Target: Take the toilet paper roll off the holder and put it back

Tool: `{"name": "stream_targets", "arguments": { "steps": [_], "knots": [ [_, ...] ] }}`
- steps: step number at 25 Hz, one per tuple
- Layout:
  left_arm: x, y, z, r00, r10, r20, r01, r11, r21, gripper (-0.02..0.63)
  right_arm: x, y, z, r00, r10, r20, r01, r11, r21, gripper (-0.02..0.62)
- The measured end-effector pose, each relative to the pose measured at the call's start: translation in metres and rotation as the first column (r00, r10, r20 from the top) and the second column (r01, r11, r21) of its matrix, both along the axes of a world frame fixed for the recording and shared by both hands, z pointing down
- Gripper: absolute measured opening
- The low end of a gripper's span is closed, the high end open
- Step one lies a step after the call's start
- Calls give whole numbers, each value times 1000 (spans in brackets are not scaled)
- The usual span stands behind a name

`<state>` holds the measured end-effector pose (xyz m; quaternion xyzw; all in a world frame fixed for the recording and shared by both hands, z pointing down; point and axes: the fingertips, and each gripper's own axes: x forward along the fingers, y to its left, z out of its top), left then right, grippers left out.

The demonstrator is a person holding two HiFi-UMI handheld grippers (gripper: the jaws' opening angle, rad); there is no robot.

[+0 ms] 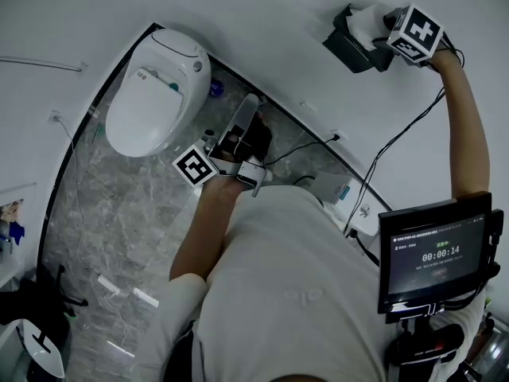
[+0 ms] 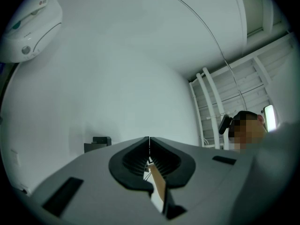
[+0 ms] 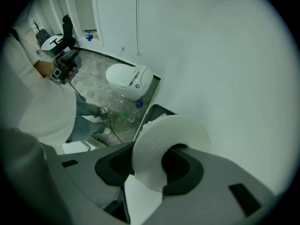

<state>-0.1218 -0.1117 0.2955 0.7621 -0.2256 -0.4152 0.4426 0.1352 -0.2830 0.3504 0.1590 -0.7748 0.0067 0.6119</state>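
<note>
1. Toilet paper roll was pinched between the jaws of the right gripper, with a loose sheet trailing from it.
2. The roll was right at the black wall holder; whether the two touched could not be told.
3. The left gripper had its jaws pressed together on nothing, and it was held low, well apart from the holder.
4. A white toilet stood on the marbled floor, also well apart from the holder.

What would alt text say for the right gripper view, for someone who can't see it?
The right gripper is shut on a white toilet paper roll beside a white wall. Far below, a toilet stands on grey floor.
</note>
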Motion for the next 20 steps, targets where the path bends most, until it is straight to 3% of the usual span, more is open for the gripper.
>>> {"name": "stream_targets", "arguments": {
  "steps": [6, 20],
  "knots": [
    [-1, 1, 0, 1000, -8, -5, 8, 1000, -2, 5, -2, -4, 1, 1000, -20, -15, 19, 998, -62, 178],
    [-5, 3, 4, 1000, -22, -15, 22, 1000, -22, 5, -2, -10, 3, 998, -43, -51, 38, 995, -89, 179]
  ]
}}
